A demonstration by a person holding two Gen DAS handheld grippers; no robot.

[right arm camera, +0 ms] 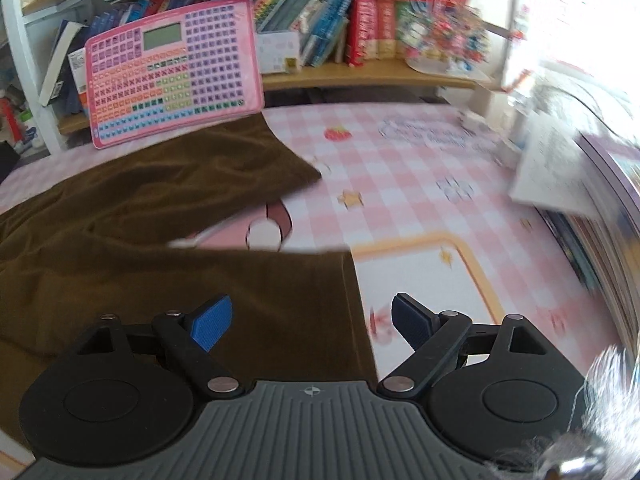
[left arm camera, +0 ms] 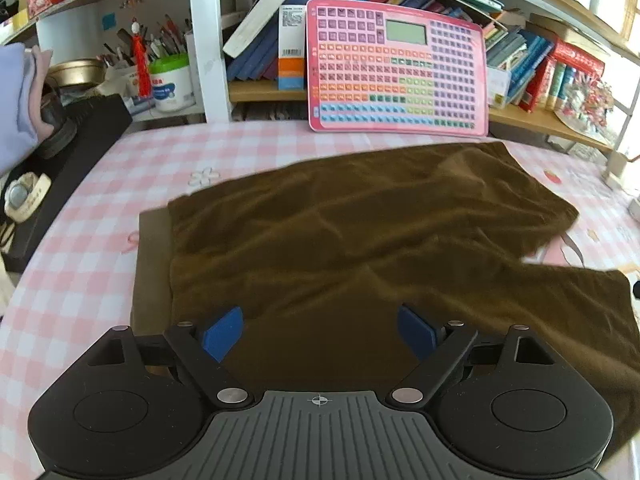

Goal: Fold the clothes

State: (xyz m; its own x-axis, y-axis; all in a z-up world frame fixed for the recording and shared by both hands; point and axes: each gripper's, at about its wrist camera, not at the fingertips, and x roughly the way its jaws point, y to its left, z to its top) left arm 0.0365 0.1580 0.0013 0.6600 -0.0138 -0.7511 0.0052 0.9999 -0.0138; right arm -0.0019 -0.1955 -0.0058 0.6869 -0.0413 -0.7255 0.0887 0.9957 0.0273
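Trousers [left arm camera: 360, 232] of brown cloth lie spread across the pink checked tablecloth [left arm camera: 100, 264], both legs splayed apart and no fold yet made. Above them the left gripper [left arm camera: 320, 334] and right gripper [right arm camera: 312, 324] hover with jaws wide apart, holding nothing; the folding appears still to begin.

A home study corner: crammed bookshelves [left arm camera: 520, 52] across the top of the frame, a pen pot [left arm camera: 170, 80] upper left, pink checked tablecloth [right arm camera: 400, 200] below.
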